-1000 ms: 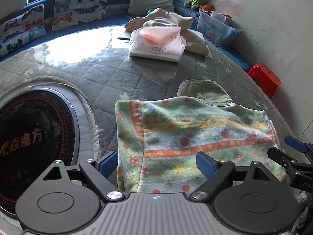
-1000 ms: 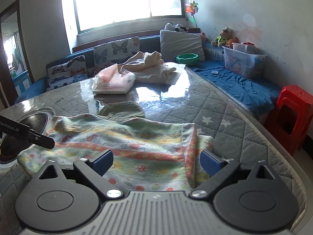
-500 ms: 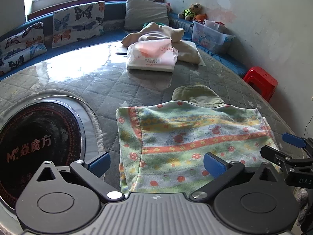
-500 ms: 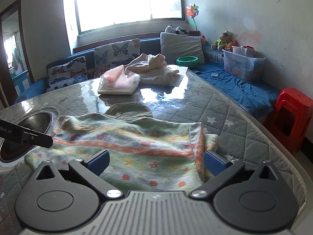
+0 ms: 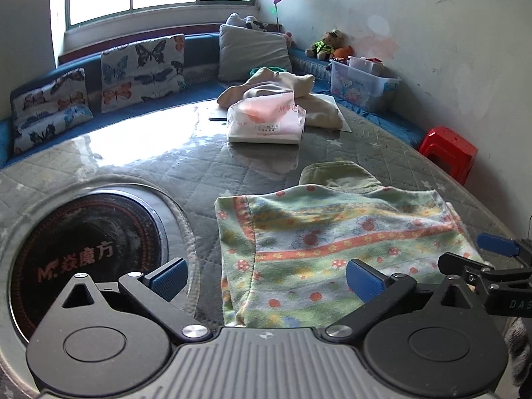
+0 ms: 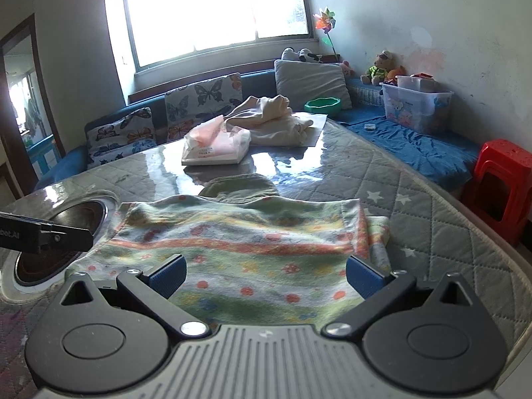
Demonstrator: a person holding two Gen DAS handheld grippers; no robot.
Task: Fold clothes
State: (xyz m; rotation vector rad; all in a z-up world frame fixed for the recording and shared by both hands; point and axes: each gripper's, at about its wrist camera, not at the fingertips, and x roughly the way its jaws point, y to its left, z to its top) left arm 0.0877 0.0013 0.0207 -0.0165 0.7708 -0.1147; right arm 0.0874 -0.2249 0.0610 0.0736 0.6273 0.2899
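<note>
Daylight floods in from the window (image 6: pixel 216 10) at the back, and in my right wrist view its panes are blown out to plain white. That light bounces off the glossy cover of the surface (image 6: pixel 289 163) as broad glare patches, also strong in my left wrist view (image 5: pixel 109 146). The white wall (image 5: pixel 449 33) is evenly lit. Soft shadows lie under the tissue pack (image 5: pixel 266 123). Both fisheye views bend straight lines hard near the edges, with dark corners. Focus is acceptable in the middle; the patterned towel (image 6: pixel 249 249) looks slightly soft.
</note>
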